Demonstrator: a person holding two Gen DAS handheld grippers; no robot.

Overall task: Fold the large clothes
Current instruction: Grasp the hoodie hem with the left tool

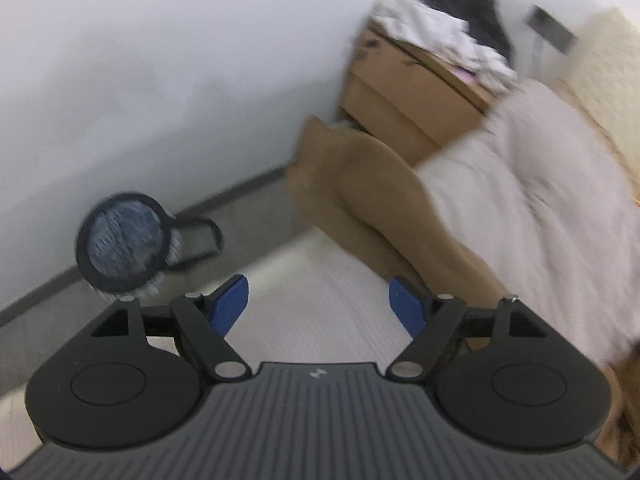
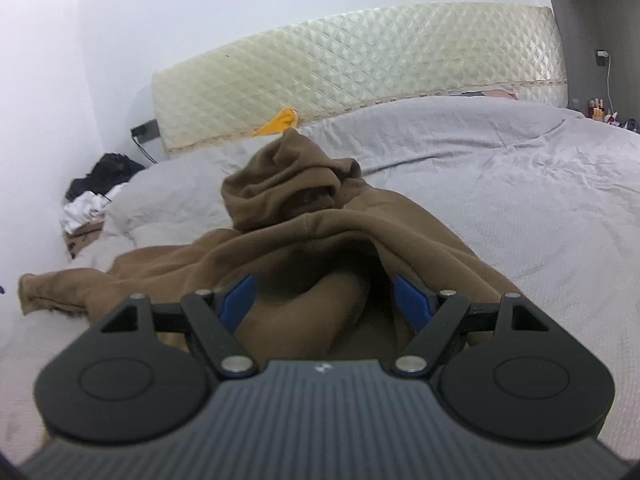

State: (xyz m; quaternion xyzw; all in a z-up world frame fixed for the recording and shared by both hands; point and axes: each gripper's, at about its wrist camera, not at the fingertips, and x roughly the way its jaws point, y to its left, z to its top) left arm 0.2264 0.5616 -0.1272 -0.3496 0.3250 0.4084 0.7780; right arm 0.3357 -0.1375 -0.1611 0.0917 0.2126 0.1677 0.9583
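Observation:
A brown hoodie (image 2: 304, 240) lies crumpled on the grey bedspread (image 2: 500, 184), hood bunched at the far end and one sleeve (image 2: 52, 286) stretched to the left. My right gripper (image 2: 323, 304) is open, its blue fingers just above the hoodie's near folds. In the blurred left wrist view, the hoodie's sleeve (image 1: 360, 196) hangs over the bed's edge to the right. My left gripper (image 1: 319, 306) is open and empty over the pale bed surface, left of the sleeve.
A cardboard box (image 1: 404, 92) heaped with white and black clothes stands by the wall beside the bed. A round black object (image 1: 124, 242) lies near the skirting. A quilted cream headboard (image 2: 360, 64) runs along the far side, with an orange item (image 2: 278, 120) at its base.

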